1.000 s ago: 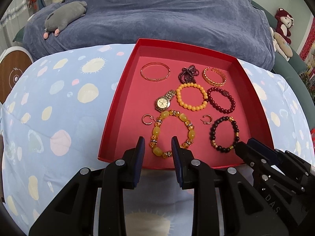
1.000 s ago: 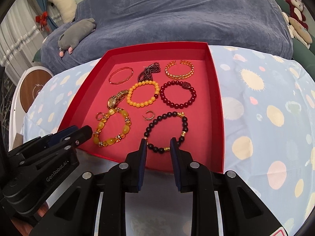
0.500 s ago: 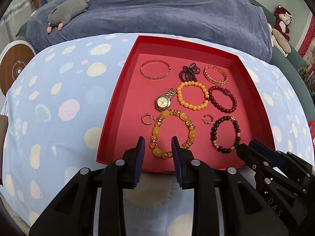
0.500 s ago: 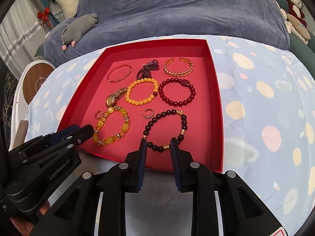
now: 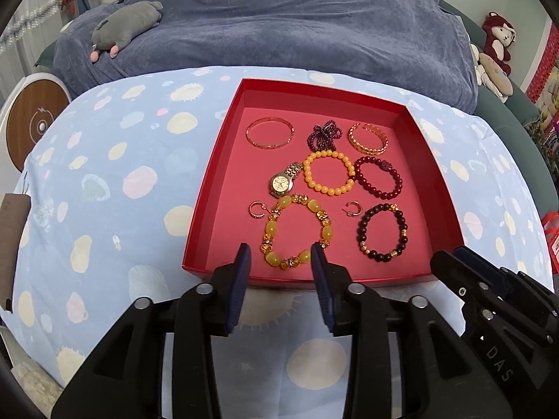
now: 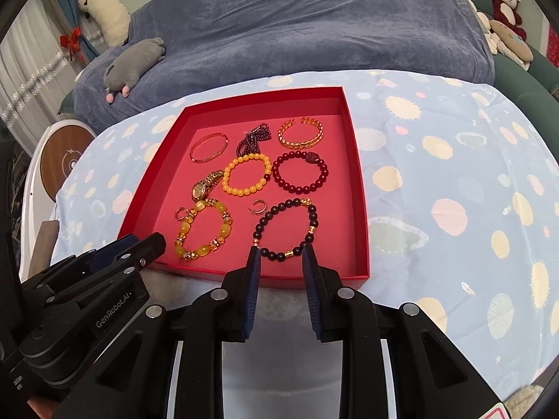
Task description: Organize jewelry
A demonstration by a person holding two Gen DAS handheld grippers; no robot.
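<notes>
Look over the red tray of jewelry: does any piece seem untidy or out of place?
Mostly neat. The dark purple bead strand at the back of the tray lies bunched in a tangle, not in a ring like the bracelets. The watch lies askew, its band touching the orange bracelet.

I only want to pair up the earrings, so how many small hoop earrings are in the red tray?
2. One hoop earring lies left of the big yellow bracelet; the other hoop earring lies between it and the dark bead bracelet. None seems hidden.

Red tray (image 5: 209,209); pastel-spotted blue cloth (image 5: 122,181)
</notes>
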